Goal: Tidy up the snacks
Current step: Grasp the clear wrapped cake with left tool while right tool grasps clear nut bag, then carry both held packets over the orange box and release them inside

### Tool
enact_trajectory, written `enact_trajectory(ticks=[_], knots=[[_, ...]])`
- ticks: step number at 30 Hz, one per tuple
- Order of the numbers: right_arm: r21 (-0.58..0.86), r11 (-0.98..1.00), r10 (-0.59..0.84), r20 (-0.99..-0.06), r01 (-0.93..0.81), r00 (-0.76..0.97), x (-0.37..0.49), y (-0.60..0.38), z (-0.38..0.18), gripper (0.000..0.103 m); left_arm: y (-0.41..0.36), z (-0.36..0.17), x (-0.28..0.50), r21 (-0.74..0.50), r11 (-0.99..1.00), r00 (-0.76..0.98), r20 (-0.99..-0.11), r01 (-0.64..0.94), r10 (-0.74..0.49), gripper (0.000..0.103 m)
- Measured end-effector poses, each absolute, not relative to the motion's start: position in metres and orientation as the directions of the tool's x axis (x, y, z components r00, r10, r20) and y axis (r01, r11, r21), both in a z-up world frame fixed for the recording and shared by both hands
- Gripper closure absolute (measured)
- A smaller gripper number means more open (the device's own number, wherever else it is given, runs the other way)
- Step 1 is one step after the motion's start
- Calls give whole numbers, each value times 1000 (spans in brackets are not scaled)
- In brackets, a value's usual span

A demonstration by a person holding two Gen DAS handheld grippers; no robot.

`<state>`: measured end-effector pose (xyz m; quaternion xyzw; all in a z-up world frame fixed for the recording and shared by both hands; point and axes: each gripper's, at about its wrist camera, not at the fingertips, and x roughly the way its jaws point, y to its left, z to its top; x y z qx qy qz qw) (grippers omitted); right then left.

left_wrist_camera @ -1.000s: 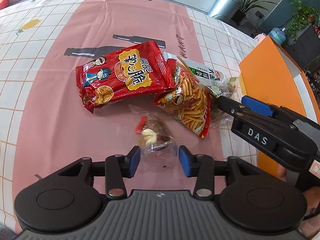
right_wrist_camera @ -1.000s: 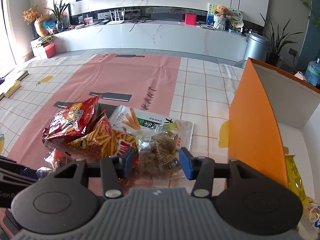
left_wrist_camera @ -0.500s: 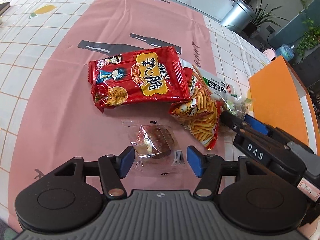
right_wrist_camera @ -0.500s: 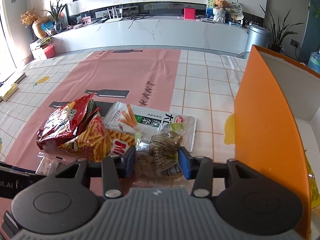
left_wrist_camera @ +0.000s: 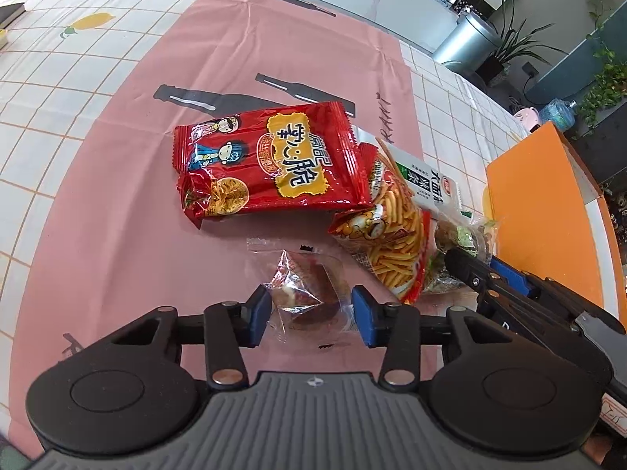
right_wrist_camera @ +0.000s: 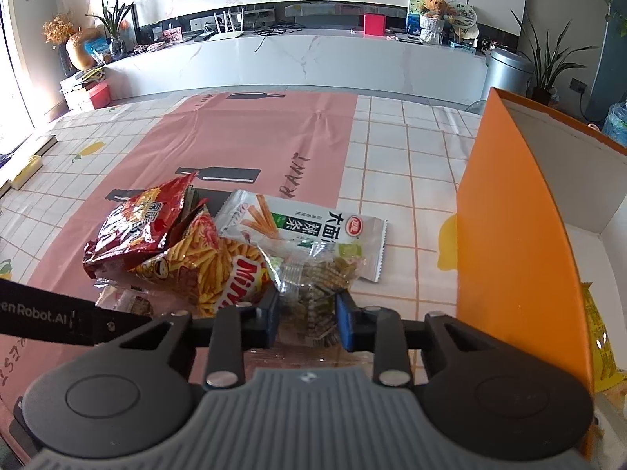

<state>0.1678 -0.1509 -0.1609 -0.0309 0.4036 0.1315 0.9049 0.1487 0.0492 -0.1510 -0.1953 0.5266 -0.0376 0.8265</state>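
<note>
My left gripper (left_wrist_camera: 311, 315) is closing, and its blue pads press the sides of a clear packet with a brown pastry (left_wrist_camera: 309, 297) on the pink cloth. My right gripper (right_wrist_camera: 307, 317) is shut on a clear packet of green-brown snacks (right_wrist_camera: 313, 286); it also shows as a black arm (left_wrist_camera: 470, 270) in the left wrist view. Behind both packets lie a red bag (left_wrist_camera: 270, 164), an orange bag of stick crisps (left_wrist_camera: 392, 235) and a white-and-green packet (right_wrist_camera: 305, 227), overlapping one another. To the right stands an open orange box (right_wrist_camera: 517, 243).
A yellow packet (right_wrist_camera: 599, 340) lies inside the orange box. The tablecloth has a pink strip (left_wrist_camera: 235, 58) between white checked areas. Beyond the table are a grey bin (right_wrist_camera: 509, 70), potted plants and a long white counter (right_wrist_camera: 313, 55).
The left jaws widened, then narrowed onto the pastry packet, which now looks crumpled. The right jaws drew together onto the clear snack packet. Neither hand shifted much.
</note>
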Motion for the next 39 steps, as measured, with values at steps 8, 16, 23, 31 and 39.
enact_trajectory(ticks=[8,16,23,31,39], knots=[[37,963,215,-701,-266,681,142,-155,-126,82,37,-116,127,-365,926,470,-837,-100,-279,54],[40,964,222,-660,-261,717,120,-169,-86,83,21,-71,112,-371,928,536,-790,-30,-298,54],[68,964,242,-635,-259,734,110,-202,-45,83,-10,-34,113,-384,919,566,-740,87,-363,54],[107,976,212,-655,-189,726,113,-265,-16,83,-62,-6,130,-403,880,539,-696,252,-473,54],[151,983,179,-729,-101,661,129,-339,-34,83,-135,-5,157,-345,821,450,-706,455,-547,54]])
